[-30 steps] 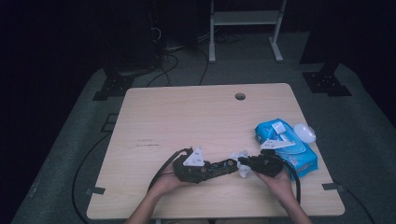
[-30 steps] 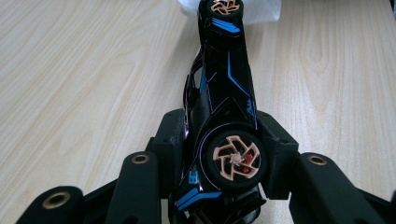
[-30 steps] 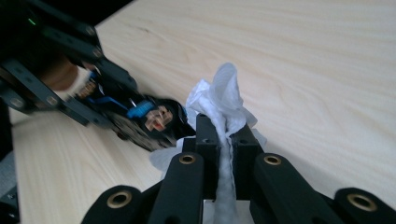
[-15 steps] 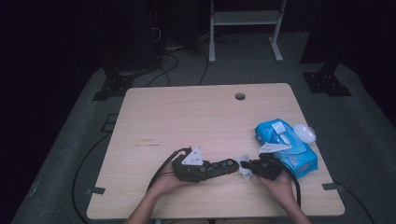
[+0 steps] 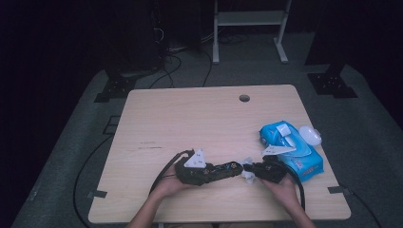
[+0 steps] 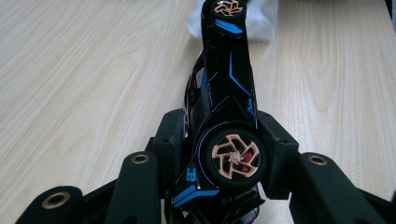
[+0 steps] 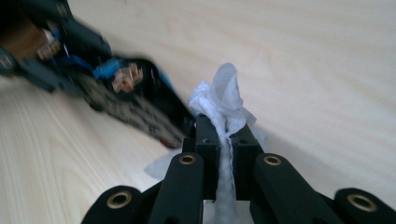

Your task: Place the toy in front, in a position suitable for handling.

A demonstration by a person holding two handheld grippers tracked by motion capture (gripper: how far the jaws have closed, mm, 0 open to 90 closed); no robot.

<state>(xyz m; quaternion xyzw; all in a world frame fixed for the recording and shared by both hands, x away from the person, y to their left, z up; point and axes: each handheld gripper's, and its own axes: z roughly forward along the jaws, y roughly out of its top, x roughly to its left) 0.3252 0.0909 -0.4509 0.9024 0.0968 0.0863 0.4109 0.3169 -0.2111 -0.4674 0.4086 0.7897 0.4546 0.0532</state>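
The black toy car lies on its side just above the tabletop, its long axis running straight out from the left fingers, which clamp its rear by the wheel. Its far end meets the white wet wipe pinched in the closed right fingers, so the right gripper is nearer to the end being wiped. Against the earlier frames, nothing has visibly shifted; the blue wipes pack lies beyond the right hand.
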